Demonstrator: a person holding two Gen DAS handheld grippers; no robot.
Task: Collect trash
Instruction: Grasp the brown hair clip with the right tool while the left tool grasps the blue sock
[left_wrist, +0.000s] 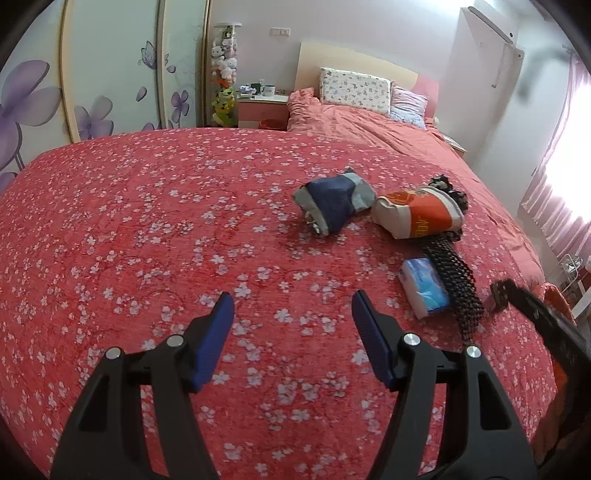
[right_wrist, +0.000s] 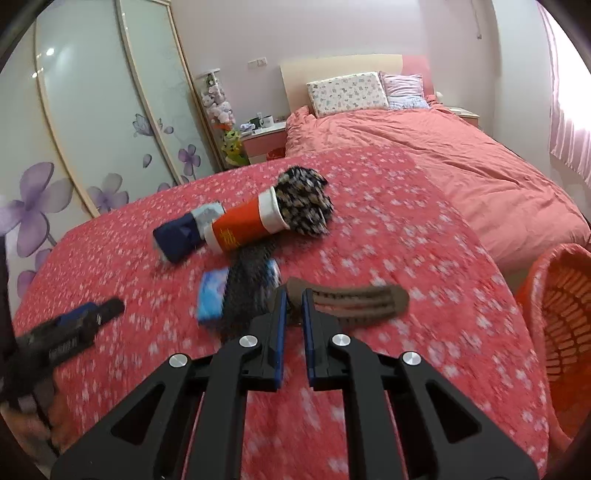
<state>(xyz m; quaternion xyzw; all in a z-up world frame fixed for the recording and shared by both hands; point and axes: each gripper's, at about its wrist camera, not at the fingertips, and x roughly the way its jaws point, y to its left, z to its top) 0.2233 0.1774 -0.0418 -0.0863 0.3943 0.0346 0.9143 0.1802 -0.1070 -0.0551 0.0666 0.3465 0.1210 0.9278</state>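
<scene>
Low centre of the right view, the right fingers (right_wrist: 293, 302) pinched the brown clip (right_wrist: 354, 301), seemingly bound for the orange basket (right_wrist: 561, 317) at right. The left fingers (left_wrist: 291, 306) stood open, empty. Mid-frame on the bed (left_wrist: 147, 229) lay tissues (left_wrist: 424, 288), cup (left_wrist: 417, 216), blue wrapper (left_wrist: 332, 203).

Both cameras ride low over the foot of the bed (left_wrist: 147, 221), angled down, facing the headboard (right_wrist: 340, 66). The left wrist view sits close above bare cover, the litter off to its right. The right wrist view stands further right, close to the litter, an orange basket (right_wrist: 561, 317) at its edge. Shared: wardrobe (left_wrist: 110, 74), pillows (right_wrist: 347, 92), nightstand (left_wrist: 262, 105), snack bags (left_wrist: 417, 214).
</scene>
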